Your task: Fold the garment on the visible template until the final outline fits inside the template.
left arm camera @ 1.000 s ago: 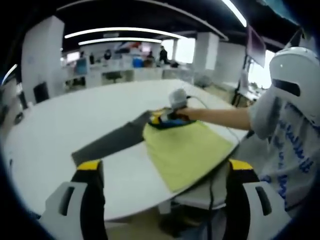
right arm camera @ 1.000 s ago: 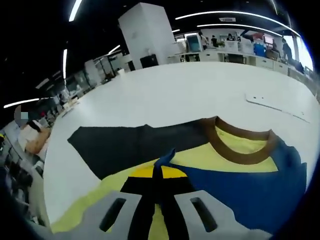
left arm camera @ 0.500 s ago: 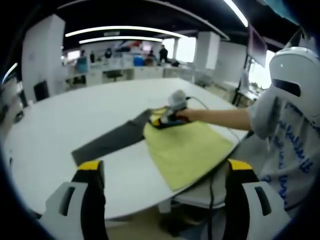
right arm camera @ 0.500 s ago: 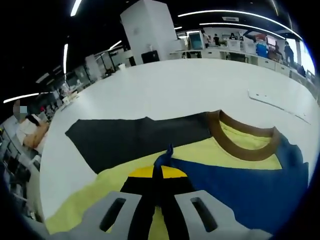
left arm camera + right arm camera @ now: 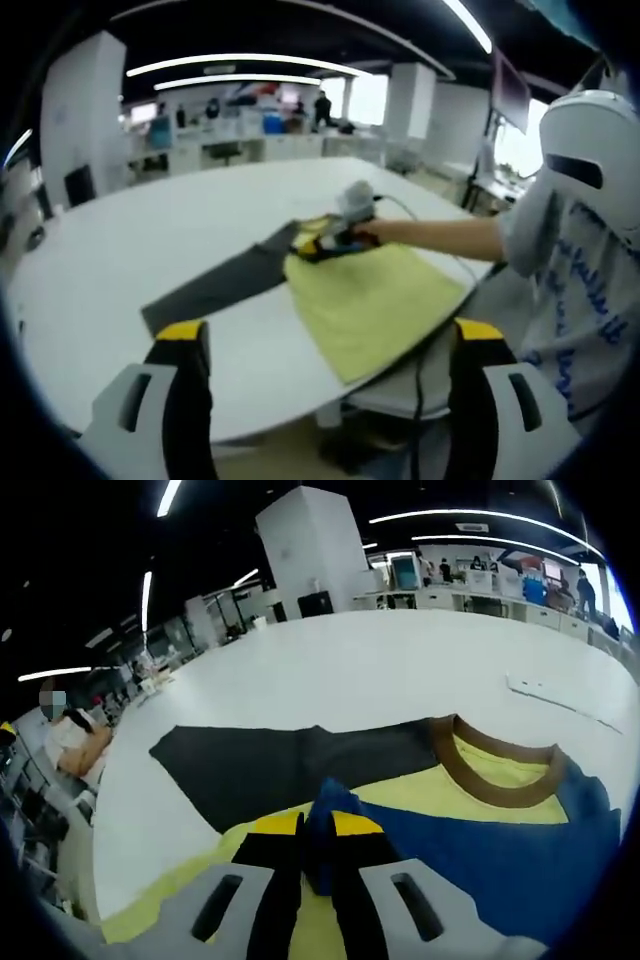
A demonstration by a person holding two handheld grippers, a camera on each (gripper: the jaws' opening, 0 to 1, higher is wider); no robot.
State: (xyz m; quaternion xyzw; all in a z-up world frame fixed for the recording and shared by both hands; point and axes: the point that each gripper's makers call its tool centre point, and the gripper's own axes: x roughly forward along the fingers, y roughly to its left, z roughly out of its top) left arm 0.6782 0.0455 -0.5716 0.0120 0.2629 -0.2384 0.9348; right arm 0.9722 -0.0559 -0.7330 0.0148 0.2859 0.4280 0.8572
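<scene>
A yellow garment lies on the white table, partly over a dark grey template. My left gripper hangs open above the table's near edge, short of the garment. A person's hand holds my right gripper at the garment's far corner. In the right gripper view the garment shows a brown collar and a blue panel. My right gripper is shut on a raised fold of the blue fabric. The template spreads out beyond the fold.
A person in a white printed shirt stands at the table's right side, one arm stretched over the garment. A thin white strip lies on the table past the collar. Desks and people fill the background, and another person sits off the table's left edge.
The blue fold between my right jaws has grown thicker and stands closer to the camera. The right view has shifted slightly. My left gripper has stayed put.
</scene>
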